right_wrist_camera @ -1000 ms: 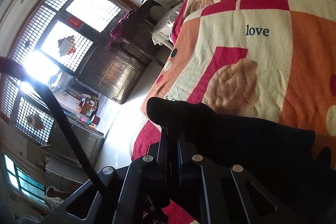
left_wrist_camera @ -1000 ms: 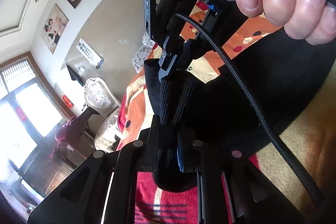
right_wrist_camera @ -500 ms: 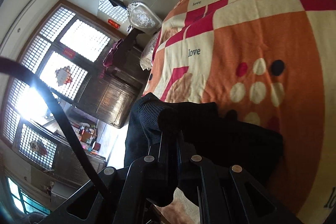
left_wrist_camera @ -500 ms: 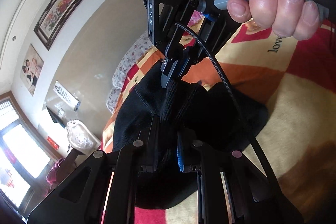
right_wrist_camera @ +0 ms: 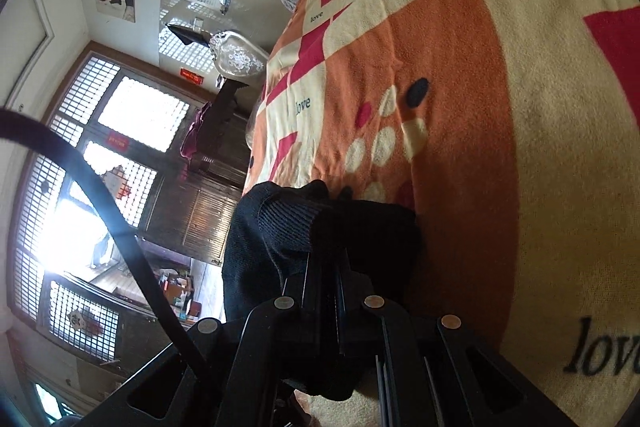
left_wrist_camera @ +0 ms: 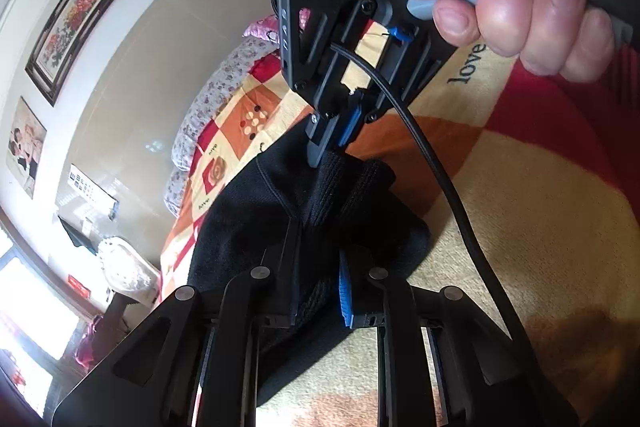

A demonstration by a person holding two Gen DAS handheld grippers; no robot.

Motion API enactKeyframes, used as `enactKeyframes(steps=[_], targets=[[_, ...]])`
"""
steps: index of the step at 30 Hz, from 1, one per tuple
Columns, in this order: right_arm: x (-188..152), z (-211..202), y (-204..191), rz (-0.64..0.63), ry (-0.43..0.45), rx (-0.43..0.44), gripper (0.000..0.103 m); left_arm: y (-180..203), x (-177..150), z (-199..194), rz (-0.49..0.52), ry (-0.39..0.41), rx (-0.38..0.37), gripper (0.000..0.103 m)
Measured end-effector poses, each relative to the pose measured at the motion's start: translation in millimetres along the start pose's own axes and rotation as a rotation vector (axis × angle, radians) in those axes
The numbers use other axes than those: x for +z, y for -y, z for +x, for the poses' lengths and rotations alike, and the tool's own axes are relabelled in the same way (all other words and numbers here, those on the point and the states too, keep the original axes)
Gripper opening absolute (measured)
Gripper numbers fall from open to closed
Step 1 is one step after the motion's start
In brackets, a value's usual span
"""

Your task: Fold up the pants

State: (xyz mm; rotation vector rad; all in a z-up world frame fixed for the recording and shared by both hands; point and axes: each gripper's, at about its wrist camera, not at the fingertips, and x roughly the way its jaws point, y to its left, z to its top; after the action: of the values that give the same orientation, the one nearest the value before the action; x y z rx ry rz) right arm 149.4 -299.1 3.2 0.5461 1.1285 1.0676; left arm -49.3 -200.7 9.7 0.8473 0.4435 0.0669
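Note:
Black pants with a ribbed waistband are bunched and held above a patterned bedspread. My left gripper is shut on the ribbed band. My right gripper, held by a hand, shows in the left wrist view just beyond it, shut on the same band. In the right wrist view the right gripper is shut on the pants, whose ribbed edge folds over the fingers. The rest of the pants hangs down, hidden behind the grippers.
The bedspread has orange, red and cream squares with "love" lettering. Floral pillows lie at the bed's far end. A white ornate chair, dark wooden cabinets and bright windows stand beside the bed. A black cable runs from the right gripper.
Both grippers have moved together over the bed with the pants held between them. More of the bedspread shows now and the pants bunch closer to it.

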Motion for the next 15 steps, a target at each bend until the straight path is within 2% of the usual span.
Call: enactKeyframes(steps=[4, 7, 10, 13, 14, 15], targets=[[-4.9, 5.8, 15.1, 0.054, -0.004, -0.015, 0.005, -1.9, -5.9, -15.1, -0.033, 0.020, -0.044, 0.019], [-8.4, 0.5, 27.6, 0.114, 0.001, 0.030, 0.006, -24.5, -12.4, -33.3, -0.137, 0.040, -0.135, 0.022], [-11.9, -13.1, 26.3, 0.129, 0.017, 0.038, 0.010, -62.3, -24.8, -51.7, -0.291, 0.067, -0.192, 0.022], [-9.3, -46.5, 2.2, 0.015, 0.110, -0.053, 0.011, -105.9, -41.8, -62.7, -0.471, 0.091, -0.221, 0.022], [-9.3, -59.0, -14.6, -0.066, 0.152, -0.114, 0.011, -122.3, -48.8, -62.6, -0.545, 0.094, -0.242, 0.025], [-11.8, -69.5, -36.6, -0.183, 0.202, -0.172, 0.012, -138.0, -56.7, -58.4, -0.631, 0.096, -0.294, 0.031]])
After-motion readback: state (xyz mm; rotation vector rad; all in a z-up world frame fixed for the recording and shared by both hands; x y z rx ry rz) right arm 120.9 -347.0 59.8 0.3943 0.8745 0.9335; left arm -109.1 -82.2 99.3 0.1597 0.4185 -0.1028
